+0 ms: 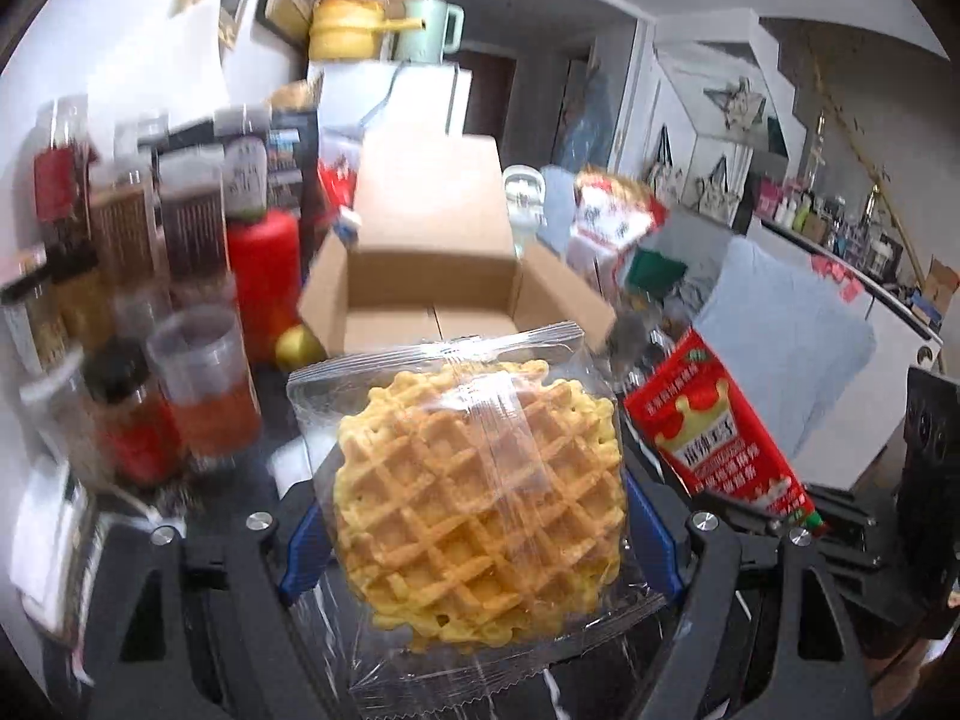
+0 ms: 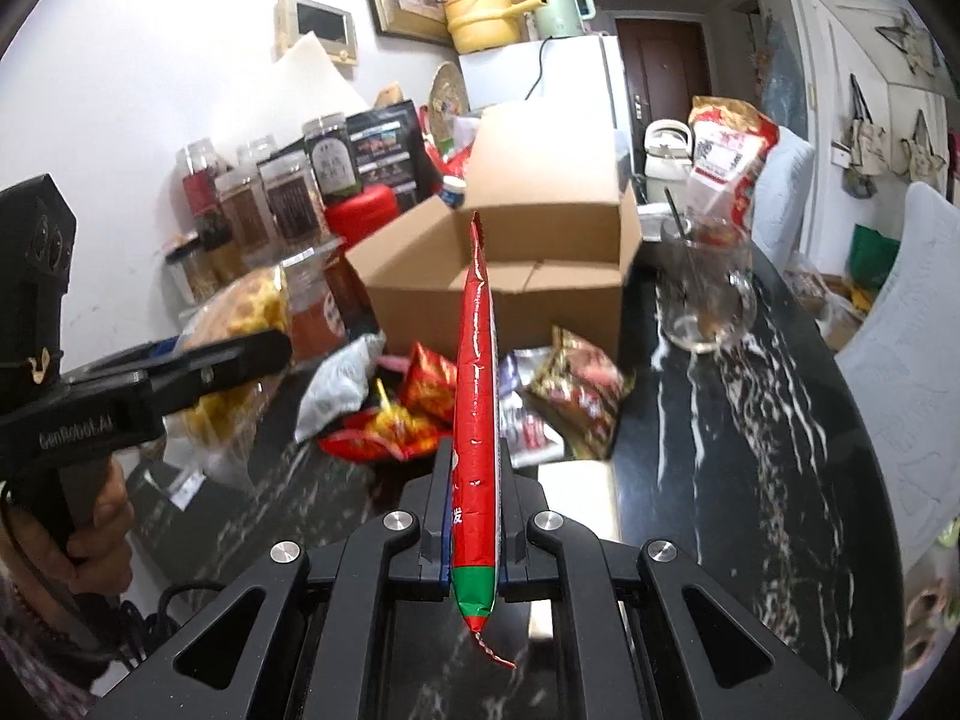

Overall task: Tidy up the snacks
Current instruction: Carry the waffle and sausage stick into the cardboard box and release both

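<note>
A round golden waffle in a clear wrapper [image 1: 480, 480] stands upright between the blue pads of my left gripper [image 1: 477, 510], which is shut on it above the table. Behind it an open cardboard box [image 1: 432, 276] shows a bare bottom. My right gripper [image 2: 475, 456] is shut on a long red snack packet [image 2: 477, 372], seen edge-on and pointing at the box [image 2: 498, 276]. The same red packet [image 1: 720, 426] appears at the right of the left wrist view. In the right wrist view the left gripper [image 2: 264, 354] and the waffle [image 2: 240, 312] are at the left, with a hand on the handle.
Several loose snack packets [image 2: 420, 402] lie on the black marble table [image 2: 750, 420] in front of the box. Jars and bottles [image 1: 150, 240] crowd the left side by the wall. A glass mug [image 2: 708, 294] and a red-and-white bag [image 2: 720, 156] stand right of the box.
</note>
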Demonstrator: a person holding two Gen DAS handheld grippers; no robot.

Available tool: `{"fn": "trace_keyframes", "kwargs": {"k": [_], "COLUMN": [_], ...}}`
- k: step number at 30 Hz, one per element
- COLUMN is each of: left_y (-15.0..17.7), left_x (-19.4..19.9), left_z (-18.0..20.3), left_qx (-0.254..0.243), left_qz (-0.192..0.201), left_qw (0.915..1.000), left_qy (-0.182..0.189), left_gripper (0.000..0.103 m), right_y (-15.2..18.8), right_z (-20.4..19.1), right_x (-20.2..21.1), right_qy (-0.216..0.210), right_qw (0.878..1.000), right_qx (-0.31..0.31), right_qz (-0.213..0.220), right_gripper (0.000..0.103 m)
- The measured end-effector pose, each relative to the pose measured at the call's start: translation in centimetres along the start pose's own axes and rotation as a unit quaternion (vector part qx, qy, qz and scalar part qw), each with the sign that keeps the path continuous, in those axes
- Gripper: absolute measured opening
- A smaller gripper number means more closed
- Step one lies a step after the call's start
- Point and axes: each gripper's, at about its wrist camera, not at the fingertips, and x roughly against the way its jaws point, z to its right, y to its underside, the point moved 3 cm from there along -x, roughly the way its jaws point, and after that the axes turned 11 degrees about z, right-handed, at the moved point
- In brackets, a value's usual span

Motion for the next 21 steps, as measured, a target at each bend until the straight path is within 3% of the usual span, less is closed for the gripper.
{"fn": "trace_keyframes", "kwargs": {"k": [7,21], "left_y": [-3.3,-8.8], "left_x": [-1.7,-5.2], "left_z": [-1.3,-2.2], "left_qx": [-0.016,-0.008], "left_qz": [0.034,0.078], "left_qw": [0.9990,0.9967], "left_qy": [-0.025,-0.024], "left_gripper": [0.082,0.082], "right_y": [-3.5,-11.0], "right_z": [0.4,1.9], "right_x": [-1.2,-4.5], "right_qy": [0.016,0.005], "right_qw": [1.000,0.998], "right_qx": [0.005,0.019], "right_qz": [0.020,0.060], "right_gripper": [0.009,0.009]}}
